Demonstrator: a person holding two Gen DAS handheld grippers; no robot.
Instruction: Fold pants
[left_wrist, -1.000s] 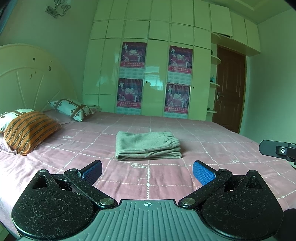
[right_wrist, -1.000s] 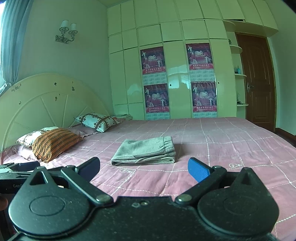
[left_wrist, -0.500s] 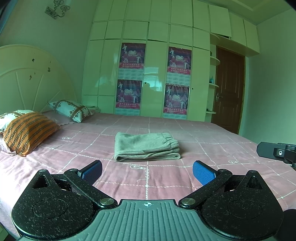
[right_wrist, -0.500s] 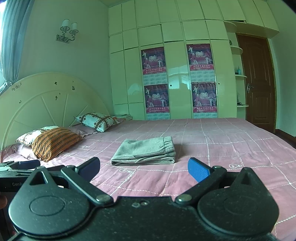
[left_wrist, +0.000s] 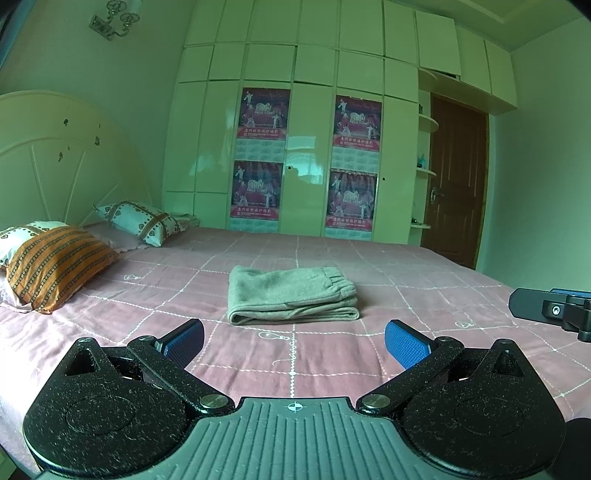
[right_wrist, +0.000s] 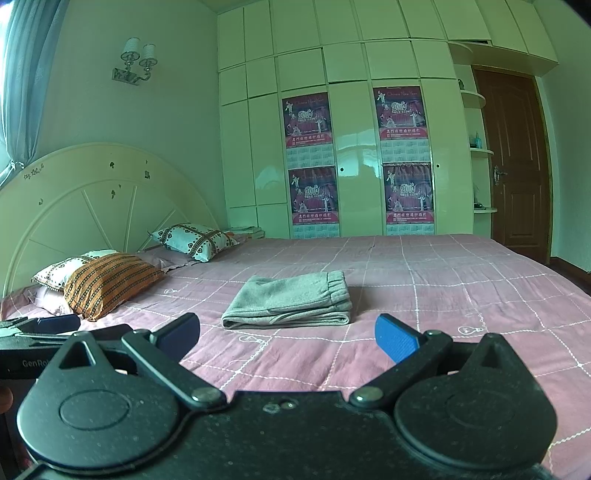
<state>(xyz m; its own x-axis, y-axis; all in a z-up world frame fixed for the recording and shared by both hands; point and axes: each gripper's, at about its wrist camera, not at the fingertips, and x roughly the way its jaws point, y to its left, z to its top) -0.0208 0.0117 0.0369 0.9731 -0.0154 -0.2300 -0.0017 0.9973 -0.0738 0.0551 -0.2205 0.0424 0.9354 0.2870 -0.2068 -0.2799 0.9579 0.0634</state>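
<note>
Left wrist view shows the left gripper (left_wrist: 293, 341) wide open and holding nothing, with the folded gray pants (left_wrist: 291, 295) in the middle of the pink bed (left_wrist: 424, 280), and right wrist view shows the right gripper (right_wrist: 287, 338) wide open and empty too, well back from the pants (right_wrist: 290, 301).

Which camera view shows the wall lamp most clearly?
The right wrist view: the wall lamp appears whole there, both shades and the bracket visible above the headboard. In the left wrist view the lamp is cut by the top edge.

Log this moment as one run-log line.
folded grey fleece pants flat on pink checked bedspread | left gripper open, empty | right gripper open, empty
</note>
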